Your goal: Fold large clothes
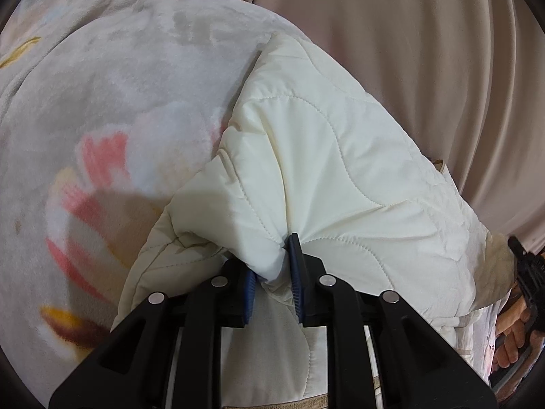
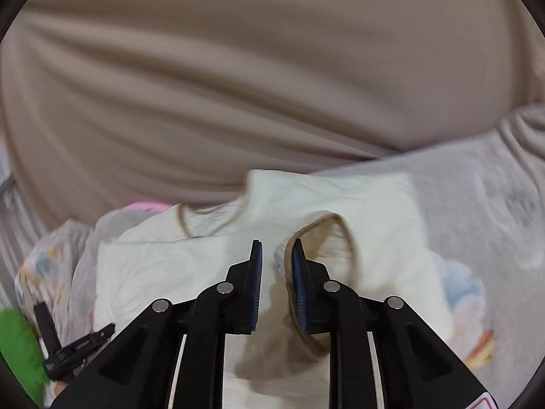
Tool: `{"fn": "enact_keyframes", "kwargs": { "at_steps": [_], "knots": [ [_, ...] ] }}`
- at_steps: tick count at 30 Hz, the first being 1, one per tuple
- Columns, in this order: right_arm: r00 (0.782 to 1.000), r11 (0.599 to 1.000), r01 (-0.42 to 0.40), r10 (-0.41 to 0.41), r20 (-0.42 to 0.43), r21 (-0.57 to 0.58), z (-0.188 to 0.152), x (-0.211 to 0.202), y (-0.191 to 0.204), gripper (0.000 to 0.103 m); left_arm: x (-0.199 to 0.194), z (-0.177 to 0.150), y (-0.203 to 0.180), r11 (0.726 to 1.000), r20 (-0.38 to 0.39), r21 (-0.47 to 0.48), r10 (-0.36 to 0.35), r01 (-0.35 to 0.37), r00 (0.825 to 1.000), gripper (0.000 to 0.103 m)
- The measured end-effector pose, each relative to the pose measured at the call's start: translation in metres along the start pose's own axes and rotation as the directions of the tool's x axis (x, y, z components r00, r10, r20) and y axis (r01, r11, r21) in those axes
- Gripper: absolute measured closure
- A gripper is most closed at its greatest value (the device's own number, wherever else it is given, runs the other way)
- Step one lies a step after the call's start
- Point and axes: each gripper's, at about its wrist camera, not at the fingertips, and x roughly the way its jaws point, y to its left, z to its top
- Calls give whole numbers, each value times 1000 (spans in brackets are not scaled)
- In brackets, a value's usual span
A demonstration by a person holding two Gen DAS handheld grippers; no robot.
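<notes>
A cream quilted jacket (image 1: 340,156) lies over a floral blanket (image 1: 119,119). My left gripper (image 1: 272,255) is shut on a bunched fold of the jacket, with cloth squeezed between the blue pads and spilling over the left one. In the right wrist view the jacket (image 2: 374,201) lies flatter, and a tan-trimmed sleeve cuff (image 2: 337,220) stands up as an open loop. My right gripper (image 2: 276,242) has a narrow gap between its pads. The cuff's trim lies along the inner face of the right pad, and the left pad stays clear of it.
Beige curtain folds (image 2: 238,68) hang behind the bed. The blanket (image 2: 477,221) stretches to the right. A pink item (image 2: 143,207) peeks out behind the jacket, and something green (image 2: 17,347) sits at the lower left. A person's hand (image 1: 511,337) shows at the right edge.
</notes>
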Motion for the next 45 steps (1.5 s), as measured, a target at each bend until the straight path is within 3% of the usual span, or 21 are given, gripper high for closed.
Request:
{"fn": "enact_keyframes", "kwargs": {
  "at_steps": [3, 6, 9, 11, 13, 15, 16, 19, 21, 23, 26, 28, 30, 33, 38, 40, 41, 45],
  "knots": [
    [998, 992, 51, -47, 35, -118, 2, 13, 37, 83, 1, 0, 2, 1000, -1, -7, -7, 7, 1000, 85],
    [997, 993, 44, -36, 74, -111, 7, 8, 48, 83, 1, 0, 0, 1000, -2, -1, -1, 1, 1000, 85],
    [976, 976, 164, -140, 166, -142, 8, -11, 60, 84, 0, 0, 1, 1000, -1, -8, -8, 8, 1000, 85],
    [967, 971, 210, -190, 171, -111, 14, -20, 44, 78, 0, 0, 2, 1000, -1, -8, -7, 7, 1000, 85],
    [961, 964, 262, -257, 104, -47, 22, -19, 6, 76, 1, 0, 3, 1000, -1, -5, -3, 3, 1000, 85],
    [935, 938, 344, -346, 74, 34, 25, -23, -32, 73, 2, -1, 0, 1000, 0, 0, 7, -7, 1000, 85],
    [935, 936, 344, -349, 60, 80, 24, -27, -46, 73, 2, -1, -2, 1000, 2, 7, 16, -16, 1000, 85],
    [983, 982, 180, -182, 26, 56, 21, -29, -35, 74, 3, -1, -7, 999, 6, 16, 27, -27, 1000, 85],
    [998, 997, 59, -60, -21, -54, 16, -12, 6, 74, 3, -2, -7, 1000, 6, 9, 21, -21, 1000, 85],
    [994, 989, -59, 47, -95, -132, 6, 12, 45, 75, 2, -1, -7, 1000, 5, 3, 11, -11, 1000, 85],
    [980, 967, -109, 66, -189, -229, -10, 58, 88, 83, 1, -1, -4, 1000, 3, -5, 0, 0, 1000, 85],
    [974, 962, -84, 24, -227, -258, -19, 82, 95, 84, 1, 0, -1, 1000, 1, -11, -9, 9, 1000, 85],
    [973, 966, -39, -22, -231, -254, -23, 96, 78, 89, 1, 0, 2, 1000, -2, -14, -17, 17, 1000, 85],
    [976, 990, -42, 11, -216, -137, -17, 90, 22, 103, 1, 1, 5, 1000, -4, -15, -21, 21, 1000, 84],
    [981, 994, 81, -67, -184, 74, -19, 33, -81, 103, 0, 2, 14, 998, -1, -43, -50, 50, 999, 84],
    [981, 989, 110, -92, -170, 102, -30, -5, -106, 82, -4, 2, 22, 995, 2, -66, -75, 75, 997, 84],
    [979, 986, 141, -124, -158, 94, -38, -26, -115, 79, -8, 0, 24, 995, 3, -68, -76, 76, 997, 84],
    [981, 990, 120, -107, -159, 74, -87, -126, -142, 52, -44, -17, 18, 1000, -35, 29, -4, 5, 999, 79]
  ]
}}
